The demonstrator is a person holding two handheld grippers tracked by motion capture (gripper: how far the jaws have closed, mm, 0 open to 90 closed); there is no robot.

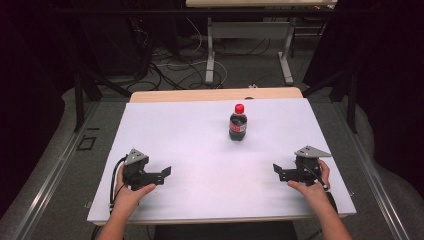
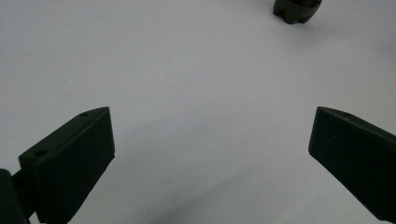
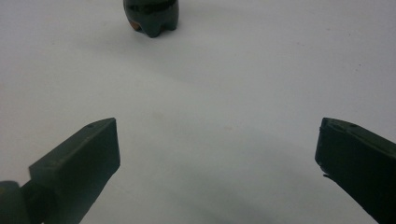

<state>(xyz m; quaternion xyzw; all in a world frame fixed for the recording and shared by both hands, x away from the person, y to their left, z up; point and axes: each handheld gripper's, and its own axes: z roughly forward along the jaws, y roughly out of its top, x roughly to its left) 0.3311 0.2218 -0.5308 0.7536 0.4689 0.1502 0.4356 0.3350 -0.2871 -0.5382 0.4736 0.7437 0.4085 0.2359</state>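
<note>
The cola bottle (image 1: 238, 122) is standing upright on the table (image 1: 200, 130), well beyond and between the left gripper (image 1: 165, 174) and right gripper (image 1: 278, 171); both are resting low near the front edge, angling inward, jaws gaping empty.

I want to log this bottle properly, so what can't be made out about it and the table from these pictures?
- Bottle label: too small to read in the high view.
- Bottle top: cut off by the upper edge in the left gripper view and the right gripper view.
- Dark spot at the table far edge: too small to identify.
</note>
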